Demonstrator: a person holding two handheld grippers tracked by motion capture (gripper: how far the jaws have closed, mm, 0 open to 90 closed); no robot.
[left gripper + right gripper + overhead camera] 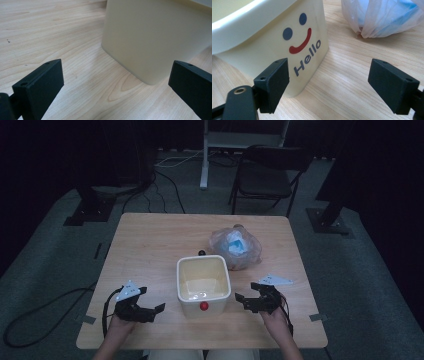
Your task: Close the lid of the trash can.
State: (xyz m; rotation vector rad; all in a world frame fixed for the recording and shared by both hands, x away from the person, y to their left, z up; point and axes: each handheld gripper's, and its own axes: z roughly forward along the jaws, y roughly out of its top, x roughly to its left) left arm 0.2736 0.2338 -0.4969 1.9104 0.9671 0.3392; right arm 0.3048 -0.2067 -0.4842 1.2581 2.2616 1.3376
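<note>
Cream bin (204,284) sits mid-table, near the front edge, and both grippers flank it. Left gripper (151,301) is low at the bin's left, jaws spread wide, nothing held. Right gripper (248,295) at its right, jaws wide apart too, empty, facing the smiley "Hello" side. Plastic bag (235,248) lies just behind the bin, to the right

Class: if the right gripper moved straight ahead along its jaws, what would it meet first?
Probably the cream plastic bin, at its corner beside the "Hello" print; the right gripper is open, with bare wooden table between its jaws.
</note>
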